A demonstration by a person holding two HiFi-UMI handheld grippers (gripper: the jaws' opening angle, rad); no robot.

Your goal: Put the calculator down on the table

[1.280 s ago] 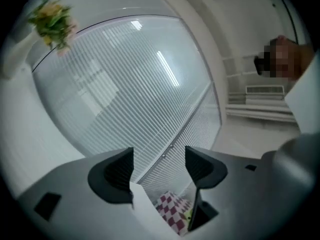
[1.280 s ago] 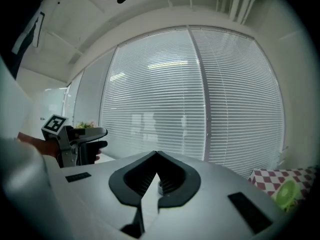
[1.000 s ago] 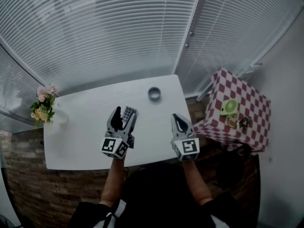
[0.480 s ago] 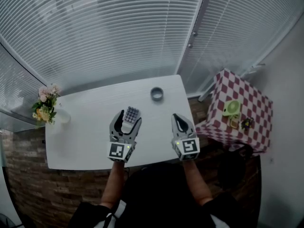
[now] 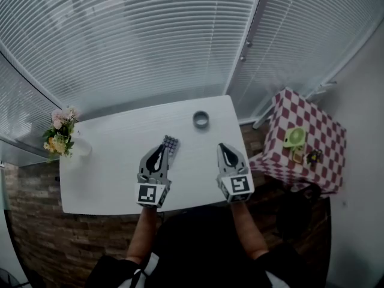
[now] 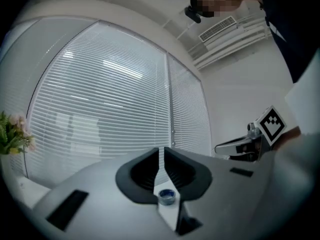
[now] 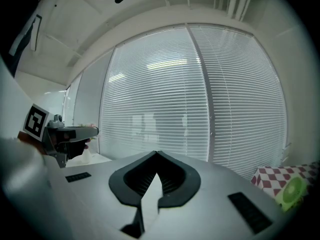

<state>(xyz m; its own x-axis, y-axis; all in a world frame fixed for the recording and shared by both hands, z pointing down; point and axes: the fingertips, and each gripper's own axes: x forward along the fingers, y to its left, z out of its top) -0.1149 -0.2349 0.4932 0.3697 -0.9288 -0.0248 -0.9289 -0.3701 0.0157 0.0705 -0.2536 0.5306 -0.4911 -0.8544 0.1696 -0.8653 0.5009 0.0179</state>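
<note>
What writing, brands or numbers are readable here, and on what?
No readable words or numbers anywhere.
Calculator: key labels too small to read.
Left marker cube and right marker cube: black-and-white square patterns, no words.
Items on the checked table: too small to read.

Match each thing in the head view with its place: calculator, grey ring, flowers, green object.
Things:
1. calculator
2. grey ring
3. flowers
4. green object

Places:
A. on the checked cloth
B. left end of the white table
C. near the middle of the white table
D. far side of the white table, towards its right corner

Pairs: 1-C, 2-D, 3-B, 4-A
</note>
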